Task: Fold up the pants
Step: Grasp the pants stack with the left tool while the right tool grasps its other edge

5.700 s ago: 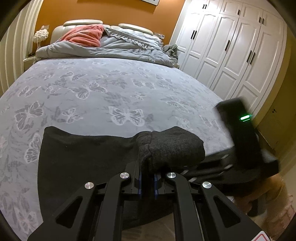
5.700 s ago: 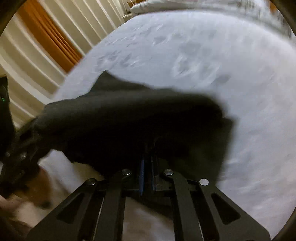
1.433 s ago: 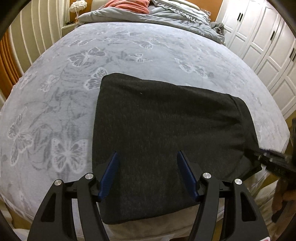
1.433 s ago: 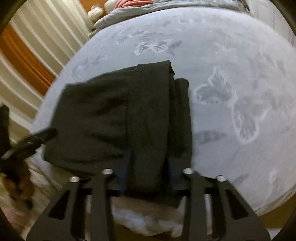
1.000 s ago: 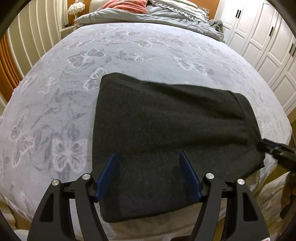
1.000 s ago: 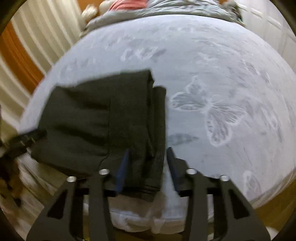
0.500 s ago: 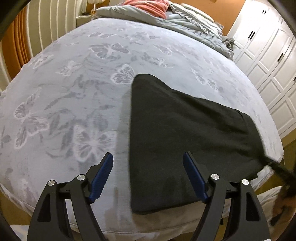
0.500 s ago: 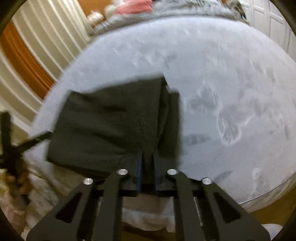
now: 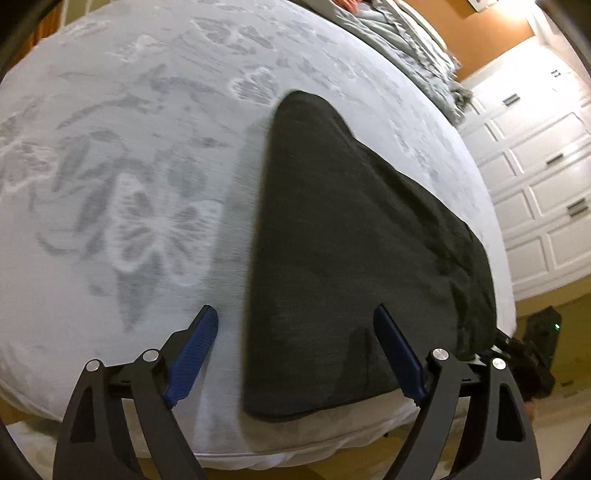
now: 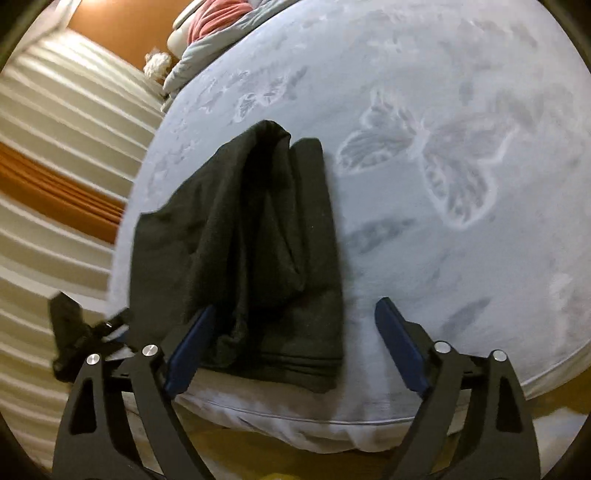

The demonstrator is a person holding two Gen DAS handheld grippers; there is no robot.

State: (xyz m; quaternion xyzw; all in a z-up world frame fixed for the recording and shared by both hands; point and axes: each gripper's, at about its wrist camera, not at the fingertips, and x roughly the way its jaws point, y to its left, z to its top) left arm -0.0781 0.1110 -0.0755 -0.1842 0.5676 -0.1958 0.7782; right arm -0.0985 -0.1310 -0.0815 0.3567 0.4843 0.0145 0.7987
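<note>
Between left gripper [image 9: 295,354] tips & right gripper [image 10: 291,349] tips: pants [image 9: 354,236] folded compact on bed [image 9: 110,166]. Both spread wide, empty. Looks approx. done; maybe tidy edges.

Butterfly-print bed [image 9: 110,155], white paneled wardrobe [image 9: 543,177], orange wall [image 10: 110,22], striped curtains [image 10: 55,147].

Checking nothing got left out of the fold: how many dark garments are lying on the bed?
1: the folded pants at the near edge of the bed; bedding piled at the head could hide others.
</note>
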